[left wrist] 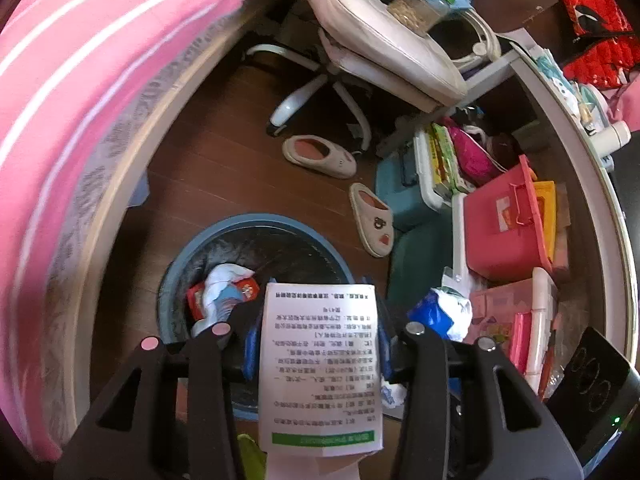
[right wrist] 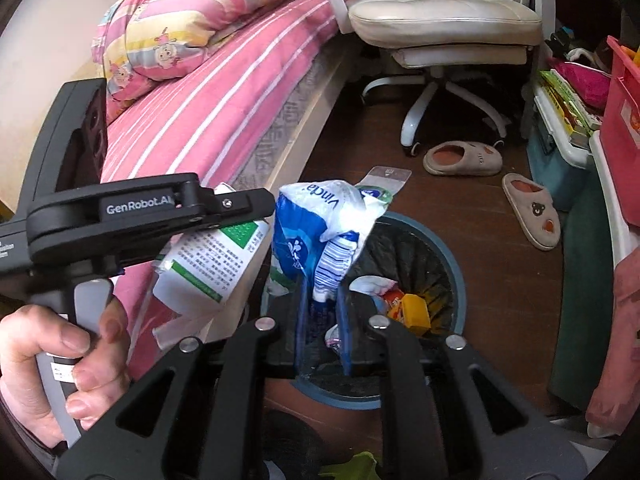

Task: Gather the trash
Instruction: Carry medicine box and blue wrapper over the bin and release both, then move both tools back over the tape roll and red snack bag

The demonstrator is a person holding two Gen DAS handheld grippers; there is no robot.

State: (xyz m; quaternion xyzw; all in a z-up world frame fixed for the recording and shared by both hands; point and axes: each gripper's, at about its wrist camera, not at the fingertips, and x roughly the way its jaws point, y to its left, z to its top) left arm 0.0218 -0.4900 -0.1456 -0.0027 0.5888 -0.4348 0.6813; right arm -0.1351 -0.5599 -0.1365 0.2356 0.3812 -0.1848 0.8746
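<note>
My left gripper is shut on a white medicine box with a green stripe and holds it above the round blue trash bin. The box also shows in the right wrist view, with the left gripper around it. My right gripper is shut on a crumpled blue-and-white tissue wrapper above the bin. The wrapper shows in the left wrist view too. The bin has a black liner and holds wrappers and a yellow packet.
A bed with a pink striped sheet runs along the left. A white office chair stands behind the bin, with two slippers on the wooden floor. Pink and white storage boxes line the right side.
</note>
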